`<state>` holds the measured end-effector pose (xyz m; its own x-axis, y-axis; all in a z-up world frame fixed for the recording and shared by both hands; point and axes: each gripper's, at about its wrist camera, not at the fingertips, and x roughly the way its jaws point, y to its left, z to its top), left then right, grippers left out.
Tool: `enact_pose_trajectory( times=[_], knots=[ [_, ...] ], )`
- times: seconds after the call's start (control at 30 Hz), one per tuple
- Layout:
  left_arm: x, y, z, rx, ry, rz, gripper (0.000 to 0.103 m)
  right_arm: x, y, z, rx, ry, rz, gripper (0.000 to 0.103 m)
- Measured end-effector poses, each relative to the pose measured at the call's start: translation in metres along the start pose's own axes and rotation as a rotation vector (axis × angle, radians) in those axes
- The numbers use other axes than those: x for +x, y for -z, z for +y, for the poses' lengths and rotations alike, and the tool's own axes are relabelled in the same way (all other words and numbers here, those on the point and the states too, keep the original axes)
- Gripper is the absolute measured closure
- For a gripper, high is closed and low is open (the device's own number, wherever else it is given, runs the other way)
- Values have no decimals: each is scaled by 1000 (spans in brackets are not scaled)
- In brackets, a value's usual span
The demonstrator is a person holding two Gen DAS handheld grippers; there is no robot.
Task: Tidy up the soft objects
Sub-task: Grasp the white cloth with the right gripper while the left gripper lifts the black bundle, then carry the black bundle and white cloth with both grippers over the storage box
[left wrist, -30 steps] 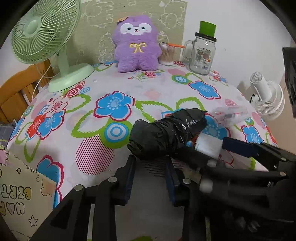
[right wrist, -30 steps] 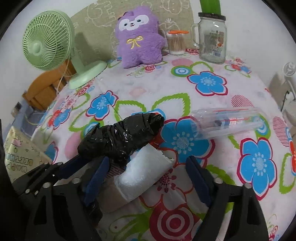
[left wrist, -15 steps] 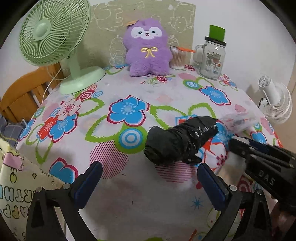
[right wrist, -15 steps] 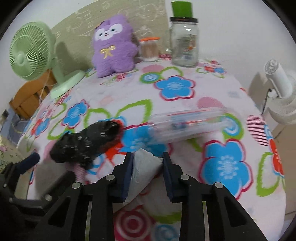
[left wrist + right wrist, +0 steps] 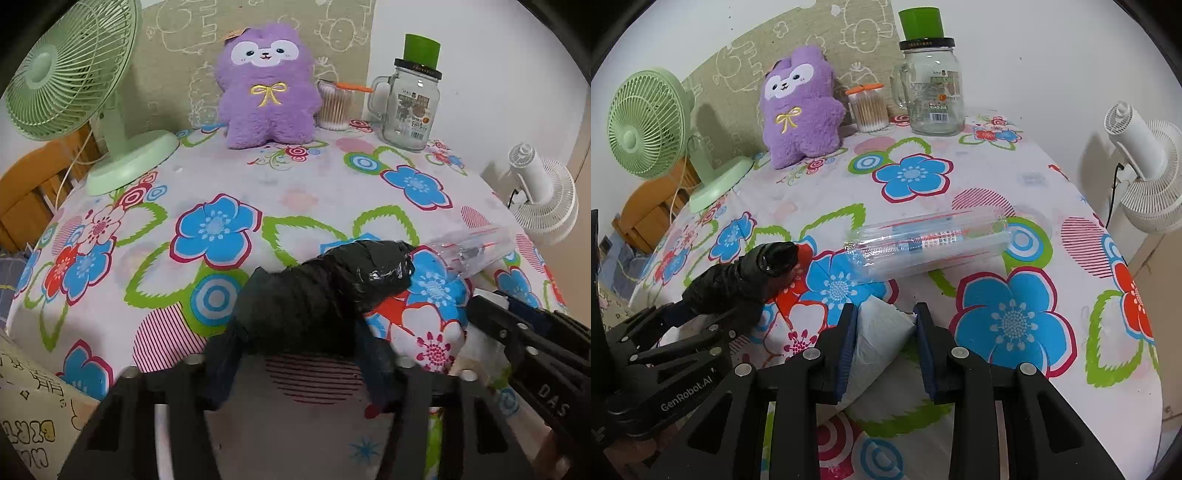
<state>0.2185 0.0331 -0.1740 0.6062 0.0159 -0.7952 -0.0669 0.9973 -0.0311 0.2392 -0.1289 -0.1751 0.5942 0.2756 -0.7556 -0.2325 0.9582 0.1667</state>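
The left gripper [image 5: 303, 354] is closing its jaws onto the black plastic bundle [image 5: 325, 291] between them, while the right gripper [image 5: 886, 336] stands clenched on a white soft pack [image 5: 875, 332], both low over the flowered desk [image 5: 1015, 192], near a clear tube [image 5: 931, 243].

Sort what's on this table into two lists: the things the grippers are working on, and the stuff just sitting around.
In hand:
- black wrapped bundle, left gripper closing around it
- white soft pack, right gripper shut on it

Lying about:
- clear plastic tube
- purple plush toy
- green fan
- glass jar
- cotton swab tub
- white fan
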Motion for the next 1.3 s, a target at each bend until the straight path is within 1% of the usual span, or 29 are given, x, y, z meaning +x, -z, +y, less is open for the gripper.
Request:
enact_pose_trajectory(
  times=[0.03,0.1,0.17,0.27,0.47,0.67,0.77,1.03,1.3],
  knots=[
    [-2,0,2,-15,9,-1,67,0,0,0,-1,0,-1,70],
    [-11,2,3,-34,35,-15,68,0,0,1,0,-1,-2,70],
    [-17,4,1,-32,49,-20,68,-1,0,2,-2,-3,-5,70],
    [-26,4,1,-43,67,-32,69,-2,1,4,-2,-29,-12,70],
    [-50,6,4,-52,88,-66,70,-14,2,7,9,-72,-36,72],
    [-73,10,5,-51,90,-101,70,-32,6,10,1,-55,-54,73],
    [-83,13,7,-55,91,-115,70,-39,9,10,5,-66,-52,74],
    [-123,19,11,-60,104,-181,70,-76,10,28,-23,-94,-116,78],
    [-156,21,23,-77,110,-235,70,-118,6,51,-72,-98,-191,78]
  ],
)
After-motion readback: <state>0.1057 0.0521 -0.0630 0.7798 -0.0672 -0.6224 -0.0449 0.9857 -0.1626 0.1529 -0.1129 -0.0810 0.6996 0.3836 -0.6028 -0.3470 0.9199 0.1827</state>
